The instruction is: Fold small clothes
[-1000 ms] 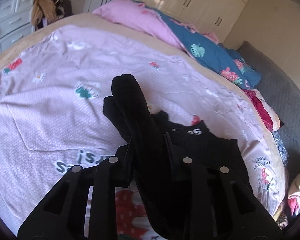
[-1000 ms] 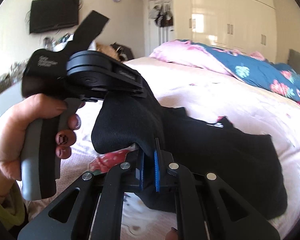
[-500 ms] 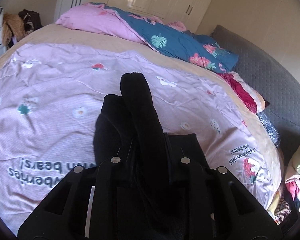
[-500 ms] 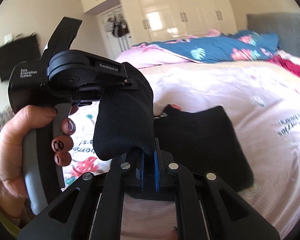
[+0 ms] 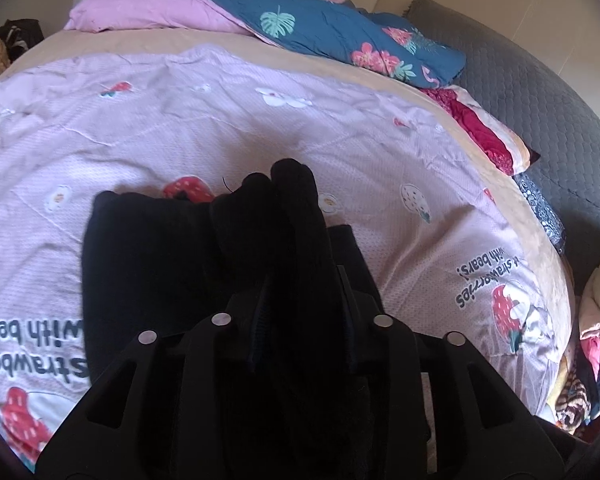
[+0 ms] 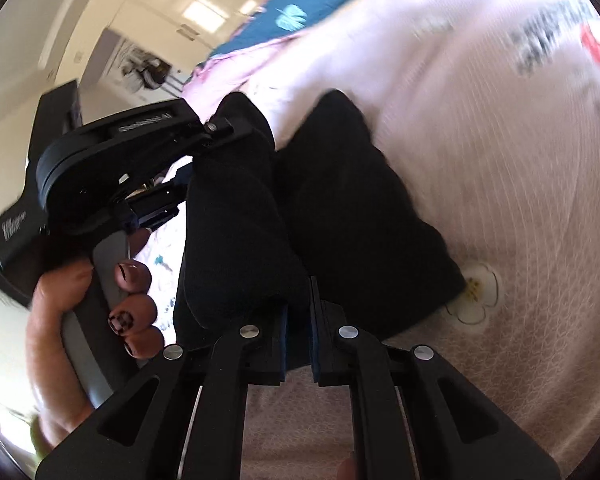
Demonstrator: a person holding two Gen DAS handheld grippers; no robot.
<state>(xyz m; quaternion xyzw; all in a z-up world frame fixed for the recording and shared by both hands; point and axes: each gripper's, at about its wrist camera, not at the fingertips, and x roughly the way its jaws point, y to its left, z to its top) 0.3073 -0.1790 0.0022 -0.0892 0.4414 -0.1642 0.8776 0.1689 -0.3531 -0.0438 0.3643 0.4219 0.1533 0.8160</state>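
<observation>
A black garment (image 5: 148,264) lies partly flat on the pink strawberry bedcover (image 5: 220,120). One fold of it stands up between the fingers of my left gripper (image 5: 302,280). Those jaws are opening, and the cloth still fills the gap and touches both pads. In the right wrist view my right gripper (image 6: 298,320) is shut, its blue pads pinching the near edge of the black garment (image 6: 360,220). A hand (image 6: 60,320) holds the left gripper's handle at the left, close to the raised fold.
A pink pillow (image 5: 152,12) and a blue floral duvet (image 5: 332,32) lie at the head of the bed. A grey quilted surface (image 5: 540,100) runs along the right. A pile of clothes (image 5: 596,352) sits past the bed's right edge. White wardrobes (image 6: 160,12) stand behind.
Both grippers have swept across the bed with the garment, which now lies lower and flatter. The right wrist view has rolled hard. The left fingers stand wider apart.
</observation>
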